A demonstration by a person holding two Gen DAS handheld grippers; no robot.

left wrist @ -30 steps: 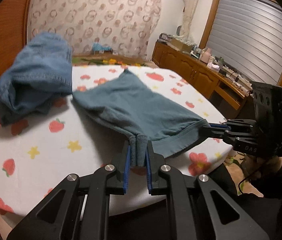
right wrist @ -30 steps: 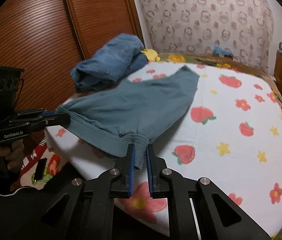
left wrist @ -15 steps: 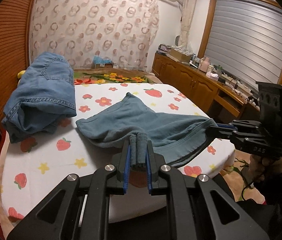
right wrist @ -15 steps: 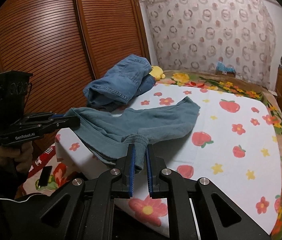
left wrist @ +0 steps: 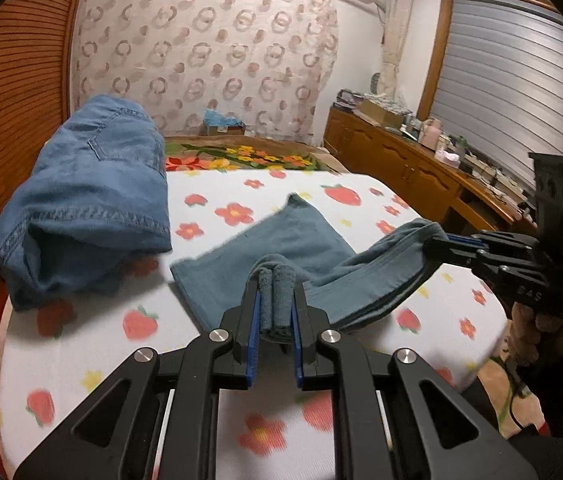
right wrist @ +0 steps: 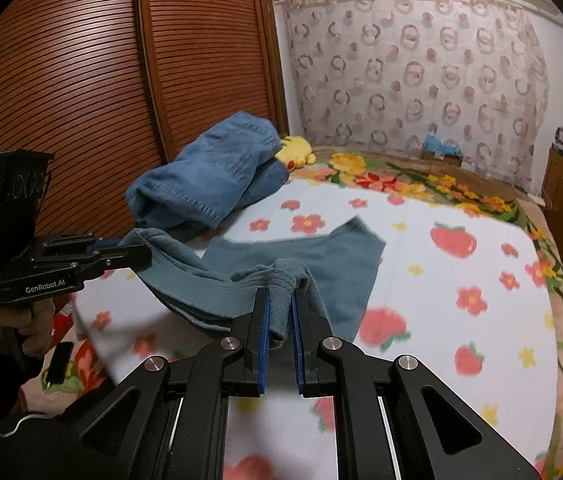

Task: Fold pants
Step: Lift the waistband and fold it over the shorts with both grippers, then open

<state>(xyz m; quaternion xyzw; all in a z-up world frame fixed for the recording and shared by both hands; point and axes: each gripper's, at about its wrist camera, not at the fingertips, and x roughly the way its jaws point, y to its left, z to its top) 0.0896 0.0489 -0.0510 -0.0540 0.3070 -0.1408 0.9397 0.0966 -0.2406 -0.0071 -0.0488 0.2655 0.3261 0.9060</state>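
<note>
The left gripper (left wrist: pixel 275 308) is pinching one bunched corner of the teal pants (left wrist: pixel 293 236), and the right gripper (right wrist: pixel 280 312) is clamping the other, both jaws narrow on cloth. The waist end is hanging lifted over the near edge of the bed (right wrist: pixel 461 280), the legs are trailing toward its middle. The slack between the grips is sagging, so the fold may be landing crooked; the thick wads could be slipping, and the legs risk dragging against the denim pile (left wrist: pixel 81 200) at the left edge.
</note>
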